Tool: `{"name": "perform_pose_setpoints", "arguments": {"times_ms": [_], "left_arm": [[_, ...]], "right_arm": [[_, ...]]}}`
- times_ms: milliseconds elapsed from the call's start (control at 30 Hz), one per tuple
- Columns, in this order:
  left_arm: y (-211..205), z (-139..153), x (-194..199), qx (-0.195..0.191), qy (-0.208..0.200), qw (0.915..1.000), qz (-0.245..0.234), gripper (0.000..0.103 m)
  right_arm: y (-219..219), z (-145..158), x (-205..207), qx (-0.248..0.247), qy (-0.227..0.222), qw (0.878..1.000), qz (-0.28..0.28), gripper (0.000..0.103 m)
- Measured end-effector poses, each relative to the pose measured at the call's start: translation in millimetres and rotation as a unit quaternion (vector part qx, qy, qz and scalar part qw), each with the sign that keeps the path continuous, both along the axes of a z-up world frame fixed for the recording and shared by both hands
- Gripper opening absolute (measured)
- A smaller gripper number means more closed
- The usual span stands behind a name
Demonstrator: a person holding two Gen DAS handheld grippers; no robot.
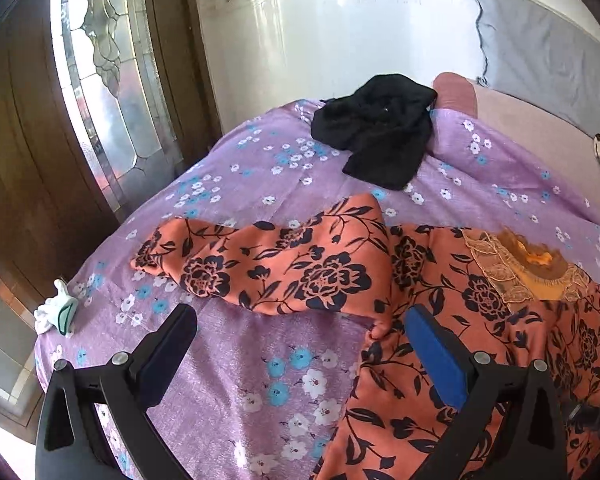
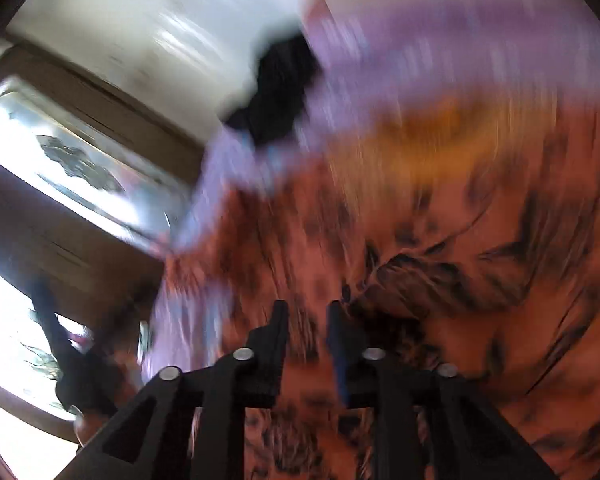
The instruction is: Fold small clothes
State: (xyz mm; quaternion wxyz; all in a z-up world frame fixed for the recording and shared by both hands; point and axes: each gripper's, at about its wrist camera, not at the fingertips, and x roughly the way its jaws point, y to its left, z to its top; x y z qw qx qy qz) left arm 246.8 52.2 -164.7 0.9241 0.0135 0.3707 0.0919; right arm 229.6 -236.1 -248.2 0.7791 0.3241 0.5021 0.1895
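Observation:
An orange top with black flowers (image 1: 440, 300) lies spread on the purple flowered bedsheet (image 1: 268, 360), one sleeve (image 1: 260, 264) stretched out to the left, its gold lace neckline (image 1: 532, 268) at the right. My left gripper (image 1: 300, 328) is open and empty just above the sheet, its right finger over the top's side. The right wrist view is badly blurred; my right gripper (image 2: 308, 320) hovers over the same orange top (image 2: 460, 272) with its fingers a narrow gap apart, nothing seen between them.
A crumpled black garment (image 1: 380, 128) lies at the far end of the bed. A small white and green cloth (image 1: 56, 312) sits at the bed's left edge. A wooden door with glass (image 1: 100, 60) stands left; a grey pillow (image 1: 540, 48) is at the back right.

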Motion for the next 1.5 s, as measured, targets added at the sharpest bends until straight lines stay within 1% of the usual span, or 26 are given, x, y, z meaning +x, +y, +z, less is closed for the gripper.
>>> {"name": "perform_pose_setpoints", "arguments": {"times_ms": [67, 133, 167, 200, 233, 300, 367, 500, 567, 600, 667, 700, 733, 767, 867, 967, 1033, 1100, 1133, 1200, 1267, 1300, 1333, 1400, 1433, 1500], "left_arm": [[-6.3, -0.7, 0.3, -0.001, 0.001, 0.9999, -0.013, 0.103], [-19.0, -0.7, -1.2, 0.002, -0.002, 0.9994, -0.034, 0.103], [-26.9, -0.7, -2.7, 0.002, -0.004, 0.9988, -0.049, 0.103], [-37.9, -1.1, -5.1, 0.004, -0.006, 0.9977, -0.067, 0.103], [-48.9, -1.8, -7.4, 0.006, -0.006, 0.9964, -0.084, 0.103], [-77.5, -5.1, -13.3, 0.013, -0.005, 0.9916, -0.128, 0.103], [-107.3, -9.6, -19.1, 0.025, -0.004, 0.9856, -0.167, 0.103], [-165.8, -24.2, -21.5, 0.068, -0.002, 0.9758, -0.208, 0.103], [-192.8, -35.4, -18.2, 0.096, 0.002, 0.971, -0.219, 0.103], [-200.8, -40.0, -18.4, 0.106, 0.004, 0.9691, -0.223, 0.103], [-220.2, -52.6, -17.3, 0.137, 0.009, 0.9637, -0.229, 0.103], [-227.4, -61.8, -15.4, 0.162, 0.013, 0.9601, -0.228, 0.103], [-232.6, -69.6, -13.5, 0.187, 0.016, 0.9576, -0.218, 0.103], [-233.4, -74.8, -12.3, 0.2, 0.018, 0.9572, -0.208, 0.103], [-220.5, -79.3, 0.3, 0.205, 0.032, 0.9634, -0.169, 0.103], [-191.6, -74.7, 15.2, 0.236, 0.032, 0.9665, -0.097, 0.103], [-160.4, -64.6, 25.6, 0.212, 0.044, 0.9749, -0.055, 0.103], [-127.6, -51.8, 32.3, 0.169, 0.054, 0.9839, -0.026, 0.103], [-112.6, -46.2, 33.3, 0.151, 0.055, 0.9869, -0.013, 0.103], [-79.5, -37.0, 35.5, 0.127, 0.053, 0.9904, 0.016, 0.103], [-53.3, -34.0, 35.6, 0.116, 0.059, 0.9906, 0.041, 0.103], [-37.5, -34.0, 36.4, 0.109, 0.066, 0.9904, 0.055, 0.103], [-19.7, -34.0, 36.2, 0.098, 0.072, 0.9903, 0.068, 0.103], [7.3, -34.1, 33.0, 0.082, 0.076, 0.9895, 0.091, 0.103], [22.5, -33.9, 31.1, 0.076, 0.077, 0.9885, 0.106, 0.103], [47.2, -34.8, 29.6, 0.067, 0.078, 0.9866, 0.127, 0.103]], "right_arm": [[-1.9, -9.7, -10.5, 0.015, 0.023, 1.0, 0.003, 0.025], [-11.5, 0.2, -28.3, 0.029, 0.013, 0.999, -0.007, 0.026], [-21.2, 5.6, -35.8, 0.038, 0.008, 0.999, -0.018, 0.029], [-33.0, 11.9, -46.6, 0.048, 0.006, 0.998, -0.039, 0.038], [-51.8, 16.7, -56.7, 0.063, 0.002, 0.995, -0.077, 0.055], [-90.4, 20.6, -80.6, 0.093, -0.022, 0.98, -0.176, 0.071], [-120.1, 16.7, -92.8, 0.097, -0.025, 0.966, -0.238, 0.071], [-159.1, -8.6, -96.9, 0.151, -0.008, 0.944, -0.292, 0.07], [-165.1, -18.7, -94.6, 0.167, 0.003, 0.938, -0.303, 0.068], [-169.9, -18.7, -93.2, 0.165, 0.005, 0.939, -0.303, 0.065], [-164.9, -19.3, -82.4, 0.146, 0.006, 0.945, -0.294, 0.063], [-163.8, -18.4, -76.5, 0.139, 0.007, 0.948, -0.286, 0.061], [-161.5, -20.0, -70.8, 0.142, 0.007, 0.949, -0.28, 0.059], [-159.5, -22.5, -66.7, 0.147, 0.007, 0.95, -0.274, 0.059], [-154.5, -29.1, -51.9, 0.142, 0.01, 0.955, -0.261, 0.059], [-143.8, -36.6, -33.8, 0.134, 0.02, 0.961, -0.243, 0.059], [-131.7, -41.4, -23.7, 0.122, 0.026, 0.965, -0.232, 0.059], [-119.5, -46.6, -16.6, 0.117, 0.037, 0.968, -0.22, 0.059], [-113.7, -48.1, -14.2, 0.104, 0.043, 0.969, -0.218, 0.059], [-103.6, -46.1, -11.9, 0.073, 0.038, 0.972, -0.219, 0.06], [-92.8, -40.3, -6.7, 0.052, 0.029, 0.975, -0.215, 0.06], [-88.0, -36.5, -4.2, 0.06, 0.02, 0.975, -0.211, 0.06], [-81.6, -30.5, -1.6, 0.083, 0.001, 0.976, -0.202, 0.06], [-62.5, -4.5, 1.6, 0.117, -0.05, 0.977, -0.169, 0.06], [-51.2, 11.6, 0.9, 0.148, -0.085, 0.975, -0.142, 0.06], [-29.7, 45.4, -6.4, 0.21, -0.154, 0.962, -0.083, 0.06]]}}
